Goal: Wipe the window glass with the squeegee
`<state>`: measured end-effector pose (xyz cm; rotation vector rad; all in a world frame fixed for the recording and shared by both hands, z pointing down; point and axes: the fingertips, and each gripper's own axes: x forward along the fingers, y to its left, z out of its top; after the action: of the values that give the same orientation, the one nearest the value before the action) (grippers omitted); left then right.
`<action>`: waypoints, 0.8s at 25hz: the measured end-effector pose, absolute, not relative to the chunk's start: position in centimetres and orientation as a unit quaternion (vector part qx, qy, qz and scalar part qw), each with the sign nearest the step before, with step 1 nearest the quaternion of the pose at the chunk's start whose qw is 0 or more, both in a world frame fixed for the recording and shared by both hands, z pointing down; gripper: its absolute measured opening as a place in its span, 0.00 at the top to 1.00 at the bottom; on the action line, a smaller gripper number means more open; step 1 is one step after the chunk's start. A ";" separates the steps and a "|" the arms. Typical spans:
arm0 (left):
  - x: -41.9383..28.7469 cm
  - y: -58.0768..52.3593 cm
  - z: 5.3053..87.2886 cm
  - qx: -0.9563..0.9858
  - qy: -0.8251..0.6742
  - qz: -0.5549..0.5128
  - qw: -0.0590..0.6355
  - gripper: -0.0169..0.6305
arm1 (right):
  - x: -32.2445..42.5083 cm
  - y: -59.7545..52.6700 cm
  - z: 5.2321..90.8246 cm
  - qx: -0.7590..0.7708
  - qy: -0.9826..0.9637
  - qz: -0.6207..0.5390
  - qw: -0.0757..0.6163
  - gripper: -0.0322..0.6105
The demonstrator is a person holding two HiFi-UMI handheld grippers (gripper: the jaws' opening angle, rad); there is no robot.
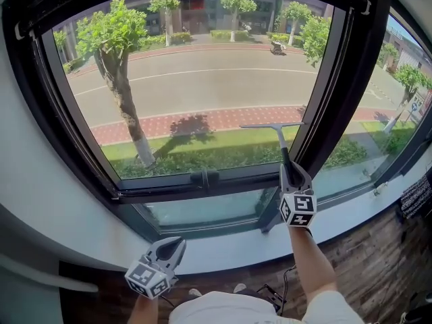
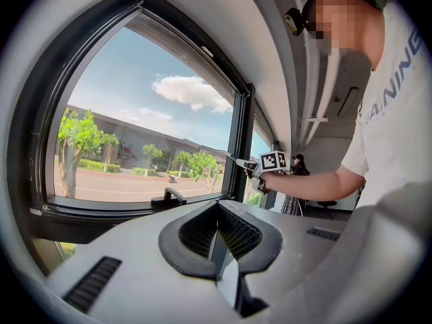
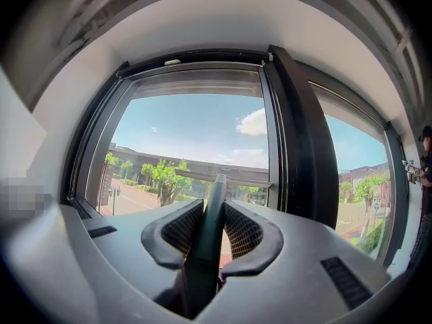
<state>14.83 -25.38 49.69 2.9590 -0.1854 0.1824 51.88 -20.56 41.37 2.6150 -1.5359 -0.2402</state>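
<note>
The squeegee [image 1: 279,139] has a thin blade at the top and a dark handle. Its blade lies against the lower right part of the big window glass [image 1: 196,79], close to the black upright frame post [image 1: 341,73]. My right gripper [image 1: 289,172] is shut on the handle from below. In the right gripper view the handle [image 3: 209,231] runs up between the pads to the blade [image 3: 236,179]. My left gripper [image 1: 177,244] hangs low at the left under the sill, shut and empty. In the left gripper view its pads [image 2: 233,231] meet, and the right gripper [image 2: 268,162] shows far off.
A black window handle [image 1: 204,177] sits on the bottom frame rail. Below it runs a narrow lower pane and the white sill [image 1: 351,214]. A second pane [image 1: 398,106] lies right of the post. Wooden floor [image 1: 378,262] is at the lower right. A person [image 3: 424,174] stands far right.
</note>
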 end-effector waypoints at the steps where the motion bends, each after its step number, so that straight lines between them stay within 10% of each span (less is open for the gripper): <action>1: 14.8 -25.4 49.7 0.992 -0.063 0.062 0.086 0.95 | 51.9 -20.6 41.8 0.858 -0.505 -0.077 0.054 0.80; 20: 15.4 -25.4 50.5 0.991 -0.066 0.072 0.090 0.95 | 52.0 -20.4 49.1 0.855 -0.512 -0.021 0.080 0.80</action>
<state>15.41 -25.36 50.52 2.9464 -0.1956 0.2140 51.96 -20.38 49.07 2.5562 -1.5323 -0.0638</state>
